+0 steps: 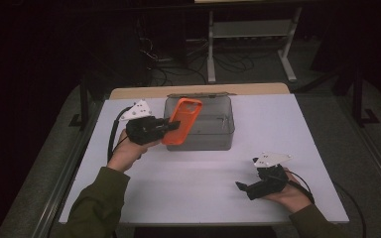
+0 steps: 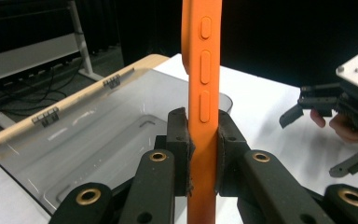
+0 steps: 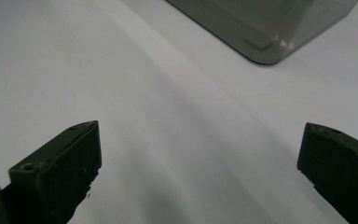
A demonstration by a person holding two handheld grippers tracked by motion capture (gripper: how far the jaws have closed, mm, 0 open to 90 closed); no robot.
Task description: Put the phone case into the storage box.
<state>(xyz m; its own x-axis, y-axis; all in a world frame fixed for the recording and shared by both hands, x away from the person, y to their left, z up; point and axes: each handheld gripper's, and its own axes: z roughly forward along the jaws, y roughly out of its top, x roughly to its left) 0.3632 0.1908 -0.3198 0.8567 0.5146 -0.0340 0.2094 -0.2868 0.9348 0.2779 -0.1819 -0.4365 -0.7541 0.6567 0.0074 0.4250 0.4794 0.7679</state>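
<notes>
An orange phone case (image 1: 182, 120) is held on edge in the air, over the left rim of a clear grey plastic box (image 1: 213, 130). My left gripper (image 1: 171, 127) is shut on its lower part. In the left gripper view the case (image 2: 204, 88) stands upright between the two pads, side buttons facing the camera, with the box (image 2: 88, 140) below and behind it. My right gripper (image 1: 243, 187) rests low at the table's front right, jaws wide apart. The right gripper view has its fingertips (image 3: 81, 144) over bare white table, nothing between them, and a box corner (image 3: 265, 32) at the top.
The white table (image 1: 188, 178) carries the box near its far middle. A wooden strip (image 1: 129, 92) runs along the far edge. Beyond it are a white metal frame (image 1: 248, 29) and floor cables. Dark floor surrounds the table.
</notes>
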